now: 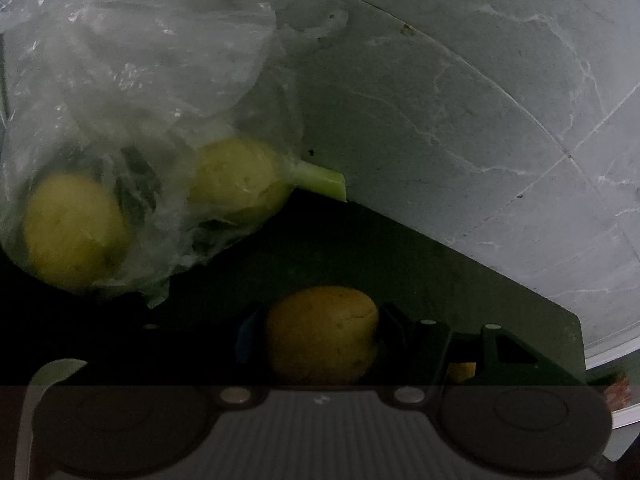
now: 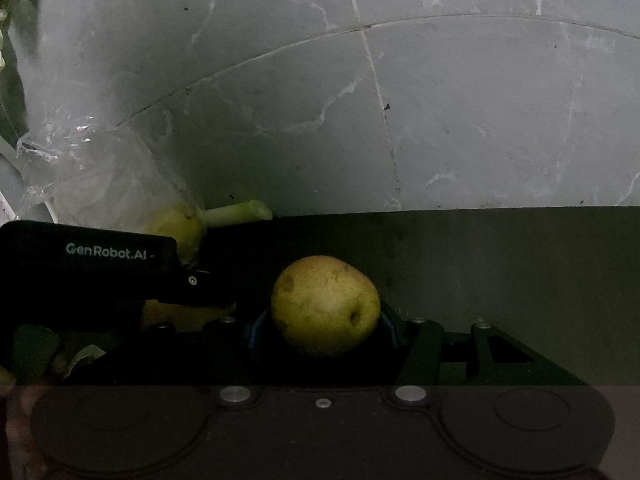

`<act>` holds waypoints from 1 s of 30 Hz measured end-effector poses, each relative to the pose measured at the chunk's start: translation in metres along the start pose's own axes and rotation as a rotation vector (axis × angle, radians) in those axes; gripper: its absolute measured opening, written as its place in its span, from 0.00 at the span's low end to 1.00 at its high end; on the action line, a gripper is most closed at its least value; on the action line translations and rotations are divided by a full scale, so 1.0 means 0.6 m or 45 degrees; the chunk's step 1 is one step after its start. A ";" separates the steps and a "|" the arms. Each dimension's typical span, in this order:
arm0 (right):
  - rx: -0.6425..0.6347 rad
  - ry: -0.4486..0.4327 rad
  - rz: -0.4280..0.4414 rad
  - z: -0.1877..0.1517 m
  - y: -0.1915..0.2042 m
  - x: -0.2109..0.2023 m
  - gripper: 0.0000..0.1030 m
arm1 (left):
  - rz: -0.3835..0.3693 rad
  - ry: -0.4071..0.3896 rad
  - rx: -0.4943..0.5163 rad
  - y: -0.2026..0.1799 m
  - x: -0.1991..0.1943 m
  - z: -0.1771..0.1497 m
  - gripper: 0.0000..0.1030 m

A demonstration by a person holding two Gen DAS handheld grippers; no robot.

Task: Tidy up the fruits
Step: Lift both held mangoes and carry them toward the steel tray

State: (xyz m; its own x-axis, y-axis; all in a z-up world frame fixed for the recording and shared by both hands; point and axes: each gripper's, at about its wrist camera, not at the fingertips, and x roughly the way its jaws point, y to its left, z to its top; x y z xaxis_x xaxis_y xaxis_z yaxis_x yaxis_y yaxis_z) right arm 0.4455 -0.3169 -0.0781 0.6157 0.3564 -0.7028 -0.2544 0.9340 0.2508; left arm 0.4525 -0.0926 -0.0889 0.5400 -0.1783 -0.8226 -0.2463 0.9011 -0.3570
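In the left wrist view my left gripper (image 1: 320, 336) is shut on a yellow-green pear (image 1: 322, 332) just above a dark table (image 1: 400, 248). To the left a clear plastic bag (image 1: 132, 92) holds two more yellow-green pears (image 1: 74, 230) (image 1: 236, 182) and a pale green stalk (image 1: 320, 178) sticking out. In the right wrist view my right gripper (image 2: 324, 320) is shut on another yellow-green pear (image 2: 325, 304). The left gripper's black body (image 2: 88, 264) lies at the left, in front of the bag (image 2: 92, 172).
The dark table ends at a straight far edge (image 2: 480, 212), with a grey marbled tile floor (image 2: 460, 112) beyond. The table's right corner (image 1: 576, 316) shows in the left wrist view. Some green leafy matter (image 2: 12, 20) sits at the far left.
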 end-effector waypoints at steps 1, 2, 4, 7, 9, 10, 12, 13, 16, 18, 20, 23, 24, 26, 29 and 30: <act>0.008 -0.002 0.001 -0.001 0.000 -0.002 0.54 | 0.001 -0.002 0.003 -0.001 0.000 0.000 0.65; 0.018 -0.005 0.002 -0.002 -0.001 -0.004 0.54 | 0.000 -0.003 0.006 0.000 -0.001 -0.003 0.65; 0.040 -0.012 0.008 -0.004 -0.004 -0.009 0.54 | -0.002 -0.004 0.009 0.000 -0.001 -0.006 0.65; 0.066 -0.017 0.007 -0.005 -0.006 -0.013 0.54 | -0.004 -0.009 0.018 -0.001 0.002 -0.007 0.65; 0.094 -0.026 0.013 -0.006 -0.008 -0.018 0.54 | 0.000 -0.009 0.020 -0.001 0.004 -0.007 0.66; 0.105 -0.031 0.016 -0.007 -0.008 -0.021 0.54 | 0.003 -0.007 0.022 -0.002 0.004 -0.007 0.65; 0.121 -0.040 0.019 -0.009 -0.008 -0.028 0.54 | 0.006 -0.003 0.026 -0.003 0.004 -0.007 0.65; 0.128 -0.046 0.020 -0.010 -0.007 -0.033 0.54 | 0.006 0.001 0.023 -0.002 0.004 -0.006 0.65; 0.141 -0.059 0.024 -0.016 -0.003 -0.046 0.54 | -0.002 0.012 0.006 0.001 0.001 -0.007 0.65; 0.152 -0.069 0.023 -0.021 0.000 -0.057 0.54 | -0.003 0.020 0.006 0.002 -0.002 -0.008 0.65; 0.163 -0.078 0.020 -0.026 0.004 -0.067 0.54 | -0.007 0.025 0.011 0.002 -0.004 -0.010 0.65; 0.176 -0.087 0.007 -0.037 0.009 -0.085 0.54 | -0.024 0.025 0.022 0.001 -0.011 -0.013 0.65; 0.179 -0.090 0.001 -0.041 0.012 -0.089 0.54 | -0.031 0.024 0.028 0.001 -0.016 -0.014 0.64; 0.190 -0.097 -0.012 -0.048 0.016 -0.099 0.54 | -0.045 0.023 0.038 0.001 -0.023 -0.015 0.64; 0.206 -0.103 -0.029 -0.059 0.021 -0.111 0.54 | -0.064 0.020 0.052 0.001 -0.034 -0.015 0.64; 0.208 -0.105 -0.034 -0.064 0.022 -0.115 0.54 | -0.070 0.020 0.055 0.002 -0.038 -0.015 0.64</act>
State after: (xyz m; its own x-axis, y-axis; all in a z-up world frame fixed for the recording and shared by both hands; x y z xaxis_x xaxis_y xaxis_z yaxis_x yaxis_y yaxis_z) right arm 0.3711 -0.3302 -0.0515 0.6816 0.3258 -0.6552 -0.1165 0.9323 0.3424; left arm 0.4330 -0.0908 -0.0747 0.5392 -0.2340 -0.8090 -0.1815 0.9057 -0.3830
